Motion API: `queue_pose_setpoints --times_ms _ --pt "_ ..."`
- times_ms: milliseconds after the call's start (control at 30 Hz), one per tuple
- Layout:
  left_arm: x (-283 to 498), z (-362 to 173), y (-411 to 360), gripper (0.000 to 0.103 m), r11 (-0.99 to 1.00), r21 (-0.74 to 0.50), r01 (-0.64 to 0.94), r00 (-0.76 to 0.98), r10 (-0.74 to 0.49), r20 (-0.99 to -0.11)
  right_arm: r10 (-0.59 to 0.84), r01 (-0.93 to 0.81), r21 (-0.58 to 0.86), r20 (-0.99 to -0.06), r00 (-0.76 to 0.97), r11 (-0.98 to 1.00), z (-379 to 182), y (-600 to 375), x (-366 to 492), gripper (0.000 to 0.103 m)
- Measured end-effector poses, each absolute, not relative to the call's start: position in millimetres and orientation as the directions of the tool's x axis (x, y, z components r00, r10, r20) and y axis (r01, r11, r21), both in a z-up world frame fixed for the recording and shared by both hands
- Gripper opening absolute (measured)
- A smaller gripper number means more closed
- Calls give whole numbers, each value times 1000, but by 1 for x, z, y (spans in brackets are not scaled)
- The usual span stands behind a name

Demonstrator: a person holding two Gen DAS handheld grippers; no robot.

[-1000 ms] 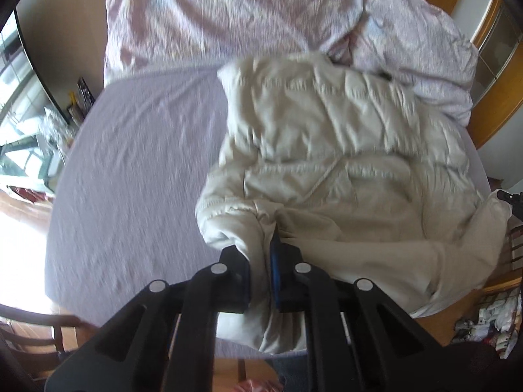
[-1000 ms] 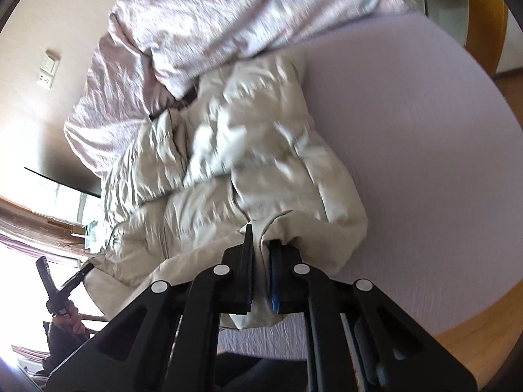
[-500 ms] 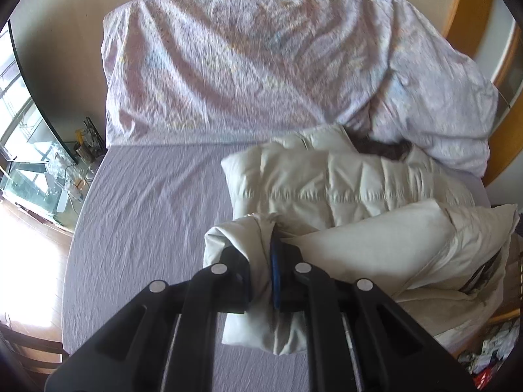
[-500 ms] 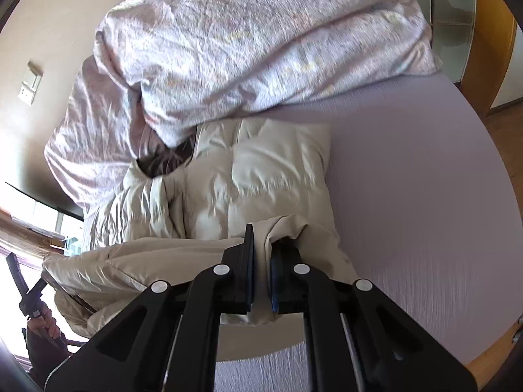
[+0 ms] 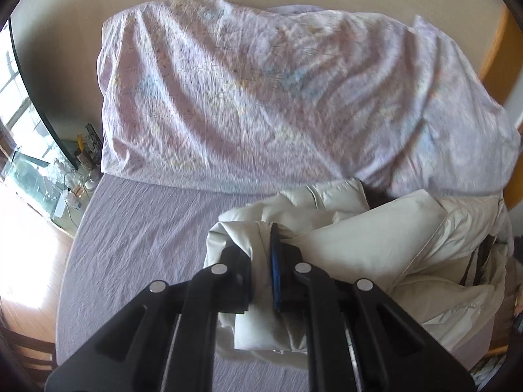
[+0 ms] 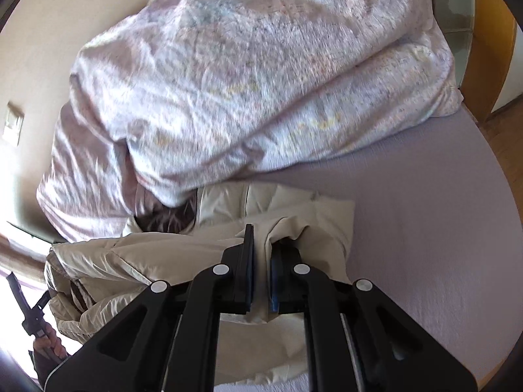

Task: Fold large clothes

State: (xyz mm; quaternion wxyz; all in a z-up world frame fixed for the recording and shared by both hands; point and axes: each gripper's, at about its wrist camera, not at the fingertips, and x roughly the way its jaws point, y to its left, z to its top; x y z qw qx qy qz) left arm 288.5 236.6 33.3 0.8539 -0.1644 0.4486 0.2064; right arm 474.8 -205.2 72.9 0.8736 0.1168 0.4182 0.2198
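Observation:
A cream puffer jacket (image 5: pixel 376 238) lies bunched on the lavender bed sheet (image 5: pixel 137 238), its lower half folded up and over toward the pillows. My left gripper (image 5: pixel 261 254) is shut on the jacket's hem at one corner. My right gripper (image 6: pixel 261 254) is shut on the hem at the other corner of the jacket (image 6: pixel 170 254). Both hold the fabric lifted above the bed. The jacket's dark collar lining (image 6: pixel 166 219) shows near the duvet. The left gripper also shows at the right wrist view's left edge (image 6: pixel 29 313).
A crumpled pink-white duvet (image 5: pixel 278 98) fills the head of the bed, right behind the jacket. A nightstand with small items (image 5: pixel 75 176) stands at the left. A wooden headboard frame (image 6: pixel 490 49) is at the right. Sheet (image 6: pixel 425 228) lies beside the jacket.
Both grippers have carried the jacket's hem up and forward toward the duvet, folding the lower half over the upper half. The duvet now looks much closer.

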Motion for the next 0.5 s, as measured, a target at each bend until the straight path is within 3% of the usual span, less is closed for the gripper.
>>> queue_pose_setpoints --times_ms 500 --pt "362 -45 277 14 808 -112 -579 399 160 -903 432 -138 429 -727 533 893 23 -177 549 10"
